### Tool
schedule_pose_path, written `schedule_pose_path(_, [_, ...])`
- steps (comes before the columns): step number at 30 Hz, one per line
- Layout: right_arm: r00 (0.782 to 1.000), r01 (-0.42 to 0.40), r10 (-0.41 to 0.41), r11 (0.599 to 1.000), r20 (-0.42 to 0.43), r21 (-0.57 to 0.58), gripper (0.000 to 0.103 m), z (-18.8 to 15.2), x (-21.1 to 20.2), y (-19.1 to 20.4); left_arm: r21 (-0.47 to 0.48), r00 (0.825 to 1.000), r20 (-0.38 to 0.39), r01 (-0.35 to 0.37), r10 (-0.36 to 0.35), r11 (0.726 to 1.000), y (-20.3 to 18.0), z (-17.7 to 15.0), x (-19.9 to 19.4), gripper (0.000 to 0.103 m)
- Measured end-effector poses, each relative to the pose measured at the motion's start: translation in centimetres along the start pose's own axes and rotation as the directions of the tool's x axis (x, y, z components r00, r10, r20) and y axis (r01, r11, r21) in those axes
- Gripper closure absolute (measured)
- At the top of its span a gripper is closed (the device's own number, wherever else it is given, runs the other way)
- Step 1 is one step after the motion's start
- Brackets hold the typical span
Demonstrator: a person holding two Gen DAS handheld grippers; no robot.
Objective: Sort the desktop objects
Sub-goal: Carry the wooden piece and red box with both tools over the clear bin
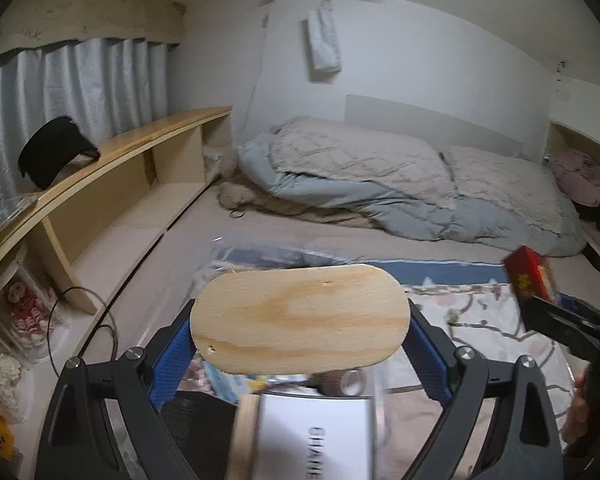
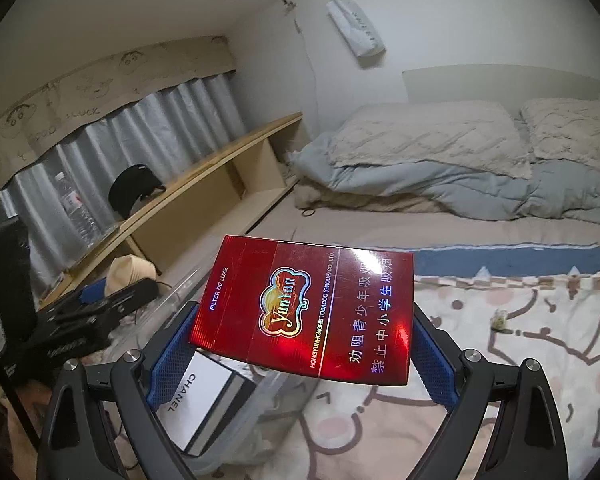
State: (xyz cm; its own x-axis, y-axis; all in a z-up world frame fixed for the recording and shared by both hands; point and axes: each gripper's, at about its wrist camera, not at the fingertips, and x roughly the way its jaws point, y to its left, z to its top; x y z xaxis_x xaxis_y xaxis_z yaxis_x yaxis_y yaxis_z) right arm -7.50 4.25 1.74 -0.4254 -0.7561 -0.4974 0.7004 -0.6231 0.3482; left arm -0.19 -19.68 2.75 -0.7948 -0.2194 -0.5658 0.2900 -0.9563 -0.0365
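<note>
the left gripper (image 1: 300, 320) is clamped on a rounded wooden piece (image 1: 300, 318), held flat between its blue pads above a white box (image 1: 316, 436). the right gripper (image 2: 300, 328) is clamped on a red cigarette pack (image 2: 304, 306), raised over a clear bin (image 2: 252, 412). below lies a bed with a patterned blanket (image 2: 500, 340), a rumpled duvet (image 1: 380, 184) and a wooden shelf (image 1: 112, 156) along the curtained wall. both grippers hover level, side by side.
</note>
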Motion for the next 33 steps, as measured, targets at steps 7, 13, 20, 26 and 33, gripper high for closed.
schedule_pose_path(7, [0.999,-0.025,0.025,1.000,-0.048,0.002,0.007,-0.3,2.7,0.6,-0.072,0.994,-0.103,-0.046,0.038,0.996,4.3,-1.1,4.1,0.009])
schedule_pose_path(13, [0.994,-0.048,0.047,0.999,-0.094,-0.006,0.007,-0.7,5.1,1.6,-0.100,0.987,-0.153,-0.068,0.053,0.993,6.4,-1.5,6.1,0.009])
schedule_pose_path(20, [0.988,-0.091,0.089,0.996,-0.126,-0.009,0.007,-1.0,7.4,3.1,-0.151,0.980,-0.174,-0.120,0.093,0.981,8.9,-1.7,7.7,0.009])
schedule_pose_path(26, [0.981,-0.121,0.119,0.993,-0.152,-0.007,0.007,-1.3,9.2,4.5,-0.172,0.975,-0.195,-0.140,0.106,0.975,10.2,-2.4,8.2,0.006])
schedule_pose_path(33, [0.973,-0.122,0.122,0.992,-0.198,0.014,0.007,-1.5,11.7,5.5,-0.161,0.984,-0.155,-0.114,0.089,0.980,10.3,-2.5,7.0,0.006])
